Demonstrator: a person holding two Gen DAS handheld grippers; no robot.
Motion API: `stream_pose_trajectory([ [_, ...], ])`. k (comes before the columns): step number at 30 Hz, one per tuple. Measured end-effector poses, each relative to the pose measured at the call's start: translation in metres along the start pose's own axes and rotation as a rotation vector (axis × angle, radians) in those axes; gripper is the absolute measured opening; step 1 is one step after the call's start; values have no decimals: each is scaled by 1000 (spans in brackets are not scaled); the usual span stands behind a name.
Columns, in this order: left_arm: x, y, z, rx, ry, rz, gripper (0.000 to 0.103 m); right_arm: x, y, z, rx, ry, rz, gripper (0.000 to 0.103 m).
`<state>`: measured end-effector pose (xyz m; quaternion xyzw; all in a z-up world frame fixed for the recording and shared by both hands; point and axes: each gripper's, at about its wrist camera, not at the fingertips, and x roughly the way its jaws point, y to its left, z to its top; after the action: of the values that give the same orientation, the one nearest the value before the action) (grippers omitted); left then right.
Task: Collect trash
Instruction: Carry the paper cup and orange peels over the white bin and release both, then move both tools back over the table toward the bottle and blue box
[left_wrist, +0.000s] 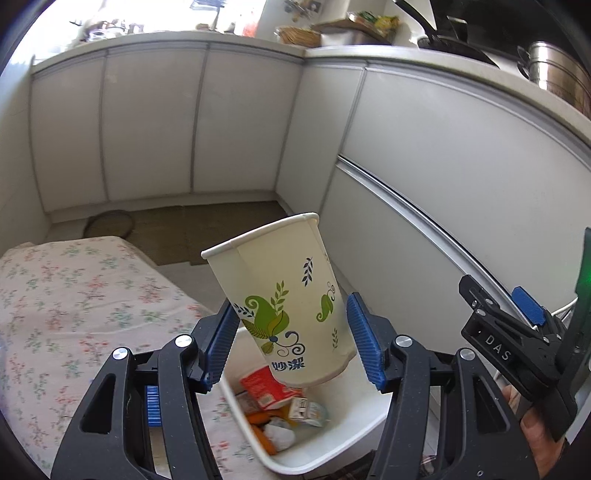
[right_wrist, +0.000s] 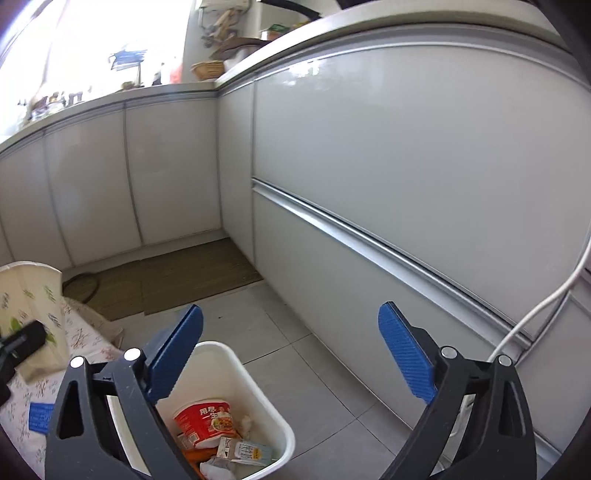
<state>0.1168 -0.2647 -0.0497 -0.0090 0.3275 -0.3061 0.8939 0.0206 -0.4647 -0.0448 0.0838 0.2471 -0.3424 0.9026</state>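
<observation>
Blue-padded left jaws grip a paper cup above the white bin's rim; right jaws gape empty.

- right gripper has its blue pads spread wide, nothing between them
- white trash bin sits on the grey tile floor right under it, beside the floral tablecloth
- inside the bin: a red instant noodle cup, a small carton, some crumpled paper
- paper cup at the left edge, a dark gripper finger against it
- white cabinets run behind, brown mat in the corner
</observation>
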Motion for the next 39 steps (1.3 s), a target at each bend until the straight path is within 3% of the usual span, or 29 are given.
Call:
stream_pose_trajectory([
  [5, 23, -20, 3, 19, 44, -37, 58, 4, -14, 2, 41, 14, -37, 93],
  [9, 35, -26, 6, 4, 76, -41, 70, 7, -17, 4, 54, 15, -49, 94],
  [13, 33, -24, 3, 12, 79, -12, 75, 2, -13, 3, 44, -5, -53, 96],
  [18, 25, -10, 0, -17, 62, 71, 93, -5, 1, 1, 12, -26, -35, 96],
  [20, 22, -4, -1, -25, 54, 110, 95, -9, 7, 0, -3, -31, -24, 96],
  [30, -4, 42, -10, -73, 40, 253, 96, -22, 67, -8, -122, -54, 57, 96],
  [39, -30, 116, -26, -145, 68, 411, 96, -38, 131, -28, -248, -41, 165, 96],
])
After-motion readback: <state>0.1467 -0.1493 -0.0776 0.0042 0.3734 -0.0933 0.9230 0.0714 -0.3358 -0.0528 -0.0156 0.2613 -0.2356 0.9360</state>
